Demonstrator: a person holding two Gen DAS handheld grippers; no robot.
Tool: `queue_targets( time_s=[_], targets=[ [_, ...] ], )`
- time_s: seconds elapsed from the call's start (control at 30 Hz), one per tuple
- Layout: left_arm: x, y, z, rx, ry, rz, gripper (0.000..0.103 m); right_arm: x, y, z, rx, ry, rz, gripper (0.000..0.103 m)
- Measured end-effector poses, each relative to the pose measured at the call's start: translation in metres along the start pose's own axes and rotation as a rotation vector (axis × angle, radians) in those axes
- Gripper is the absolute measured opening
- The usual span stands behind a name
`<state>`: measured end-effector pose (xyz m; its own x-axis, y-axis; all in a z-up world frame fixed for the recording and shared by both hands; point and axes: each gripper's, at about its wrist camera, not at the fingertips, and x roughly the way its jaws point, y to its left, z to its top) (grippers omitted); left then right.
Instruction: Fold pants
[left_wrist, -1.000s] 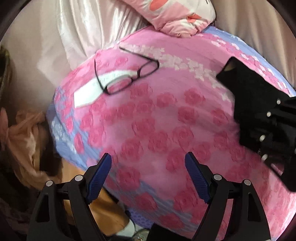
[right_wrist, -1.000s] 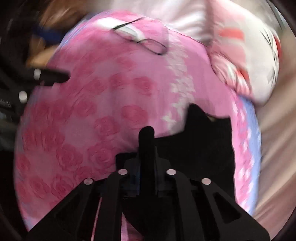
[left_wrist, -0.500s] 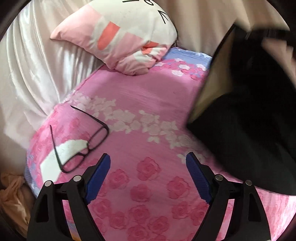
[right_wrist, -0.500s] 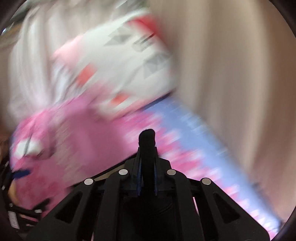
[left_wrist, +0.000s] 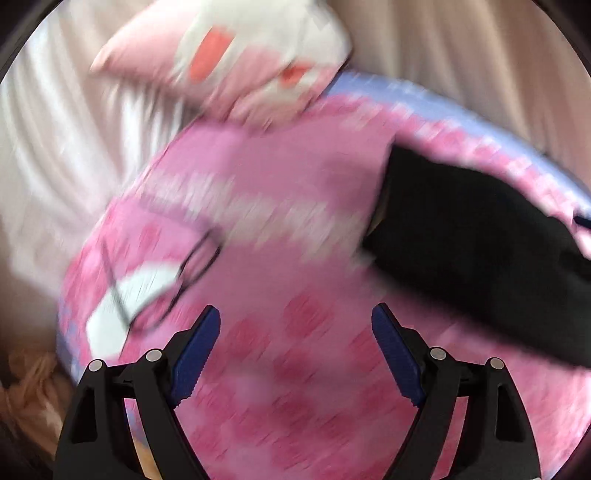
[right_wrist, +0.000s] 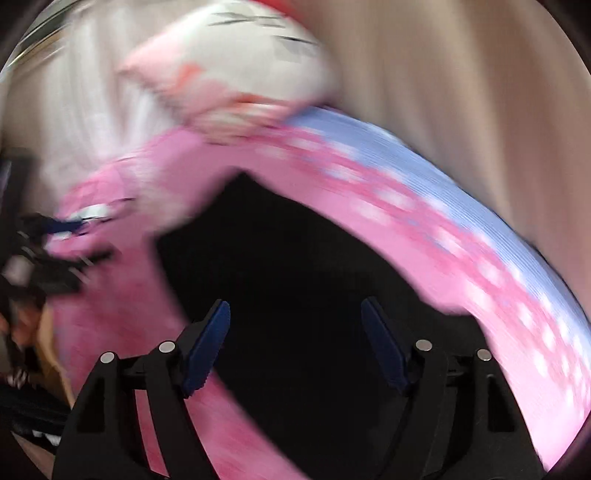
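Black pants (left_wrist: 469, 243) lie in a dark heap on the pink rose-patterned bedcover (left_wrist: 280, 229), at the right of the left wrist view. In the right wrist view the pants (right_wrist: 295, 266) fill the middle, straight under and ahead of my right gripper (right_wrist: 295, 343). Its jaws are opening and stand wide apart, and the blue pads (right_wrist: 207, 347) press on nothing. My left gripper (left_wrist: 295, 350) hangs open over bare pink cover, left of the pants, with nothing between its pads. Both views are blurred.
A pair of black-framed glasses (left_wrist: 177, 273) lies on a white paper on the left of the cover. A pink and white pillow (left_wrist: 240, 55) rests at the head of the bed. Pale curtains (right_wrist: 480, 92) hang behind, and the bed edge drops off at the left.
The right gripper, shut on the black pants before, has swung across the bed and let go; its jaws now stand wide. The pants now lie on the cover. The left gripper stayed open.
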<state>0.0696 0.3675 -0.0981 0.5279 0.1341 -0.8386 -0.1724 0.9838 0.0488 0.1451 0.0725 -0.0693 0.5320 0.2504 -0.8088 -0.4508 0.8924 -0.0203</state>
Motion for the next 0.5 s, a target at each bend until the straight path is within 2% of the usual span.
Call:
queue_targets(
  time_s=[0.07,0.17,0.23,0.33,0.37,0.4,0.43,0.47,0.5],
  targets=[
    [-0.007,-0.024,0.026,0.038,-0.06,-0.076,0.087,0.002,-0.061,-0.002,0.133,0.022,-0.048,0.071],
    [0.009,-0.059,0.059,0.083,-0.104,-0.093,0.087,0.025,-0.123,0.0,0.21,0.09,-0.102,0.071],
    [0.045,-0.09,0.08,0.162,-0.08,-0.029,0.087,0.049,-0.139,0.004,0.212,0.123,-0.066,0.071],
    [0.1,-0.108,0.09,0.242,0.008,0.158,0.092,0.078,-0.122,0.002,0.114,0.156,-0.015,0.07],
    [0.11,-0.102,0.091,0.222,0.014,0.158,0.096,0.09,-0.11,0.003,0.032,0.147,-0.021,0.07],
    [0.112,-0.096,0.091,0.2,0.007,0.174,0.098,0.099,-0.105,0.004,-0.021,0.137,-0.08,0.07],
    [0.118,-0.09,0.092,0.183,0.007,0.238,0.098,0.107,-0.106,0.005,-0.037,0.125,-0.146,0.07],
    [0.122,-0.084,0.091,0.178,0.019,0.265,0.098,0.111,-0.116,0.01,0.025,0.107,-0.137,0.07],
    [0.126,-0.075,0.093,0.133,0.047,0.213,0.098,0.107,-0.123,0.014,0.089,0.082,-0.129,0.07]
  ],
)
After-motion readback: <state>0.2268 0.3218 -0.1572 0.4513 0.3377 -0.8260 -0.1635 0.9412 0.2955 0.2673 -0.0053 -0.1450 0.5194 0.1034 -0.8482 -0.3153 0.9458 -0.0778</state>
